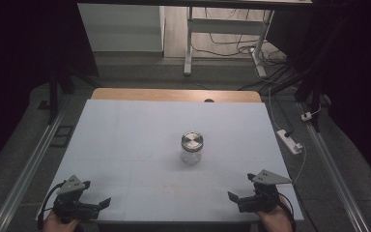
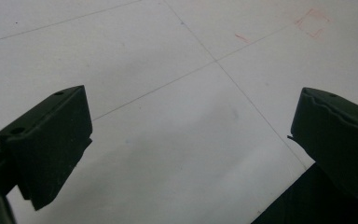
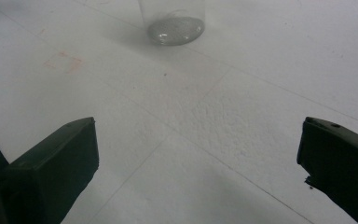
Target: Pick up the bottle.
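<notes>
A clear glass jar point(image 1: 192, 147) with a silver metal lid stands upright near the middle of the white table point(image 1: 125, 145). Its base shows at the top of the right gripper view as the jar point(image 3: 173, 23). My left gripper point(image 1: 100, 204) rests at the near left corner, held by a hand, jaws wide apart over bare table point(image 2: 191, 126). My right gripper point(image 1: 236, 193) sits at the near right corner, also open, with nothing between its jaws point(image 3: 198, 154). Both are well short of the jar.
A wooden strip point(image 1: 174, 94) edges the table's far side. A white power strip point(image 1: 290, 141) and cables lie on the floor to the right. Metal rails point(image 1: 29, 164) run along both sides. A desk frame point(image 1: 222, 38) stands beyond. Faint red marks point(image 2: 312, 22) are on the tabletop.
</notes>
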A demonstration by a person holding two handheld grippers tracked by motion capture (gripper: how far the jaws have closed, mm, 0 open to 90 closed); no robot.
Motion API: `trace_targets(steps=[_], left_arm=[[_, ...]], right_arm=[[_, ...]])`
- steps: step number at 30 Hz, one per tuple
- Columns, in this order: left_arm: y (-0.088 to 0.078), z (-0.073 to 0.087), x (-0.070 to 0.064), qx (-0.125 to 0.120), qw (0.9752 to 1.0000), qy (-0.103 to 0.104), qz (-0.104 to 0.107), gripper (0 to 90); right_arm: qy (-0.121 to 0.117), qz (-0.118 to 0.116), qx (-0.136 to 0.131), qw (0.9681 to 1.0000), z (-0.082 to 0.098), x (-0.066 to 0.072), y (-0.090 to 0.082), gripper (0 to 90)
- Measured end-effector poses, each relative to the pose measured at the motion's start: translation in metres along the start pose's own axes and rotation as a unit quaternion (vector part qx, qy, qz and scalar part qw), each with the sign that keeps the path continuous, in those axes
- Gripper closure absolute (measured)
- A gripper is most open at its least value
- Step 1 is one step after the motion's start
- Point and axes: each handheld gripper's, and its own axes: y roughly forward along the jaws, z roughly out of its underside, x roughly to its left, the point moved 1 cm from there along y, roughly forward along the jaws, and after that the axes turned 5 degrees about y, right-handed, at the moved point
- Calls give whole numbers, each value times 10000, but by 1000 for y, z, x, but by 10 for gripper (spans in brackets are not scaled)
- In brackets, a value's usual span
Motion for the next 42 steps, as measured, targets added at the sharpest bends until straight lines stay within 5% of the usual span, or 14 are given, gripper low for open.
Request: trace_targets(steps=[22,42], left_arm=[[0,0,1,11,10000,-51,36,0],[1,0,2,25,9999,-94,81,0]], right_arm=[[-387,-271,-136,9988,-17,10,14,0],[-154,-605,-10,9981,-36,9,42,0]])
